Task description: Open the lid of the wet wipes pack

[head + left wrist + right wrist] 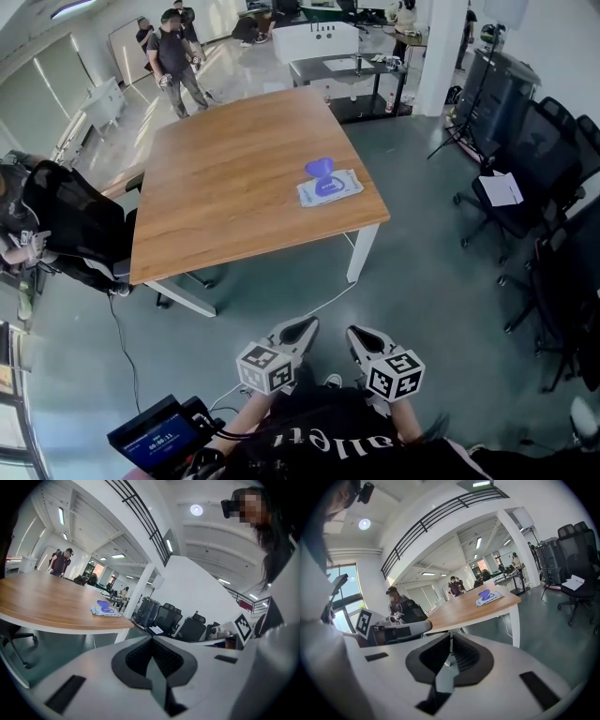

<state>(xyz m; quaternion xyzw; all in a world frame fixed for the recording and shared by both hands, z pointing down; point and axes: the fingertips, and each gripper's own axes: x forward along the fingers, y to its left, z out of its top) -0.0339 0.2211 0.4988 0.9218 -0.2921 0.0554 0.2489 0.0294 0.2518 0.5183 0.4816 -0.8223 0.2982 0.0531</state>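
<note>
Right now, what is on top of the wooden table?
A wet wipes pack near the corner, its purple lid standing up. What lies beneath the pack is covered.

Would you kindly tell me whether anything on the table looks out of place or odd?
Only a small thing: the pack, near the right edge of the table in the head view, lies slightly skewed to that edge, with its purple lid flipped up and open. Nothing looks spilled or damaged.

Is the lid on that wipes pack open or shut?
Open: the purple lid stands up above the wet wipes pack, which lies flat on the table.
</note>
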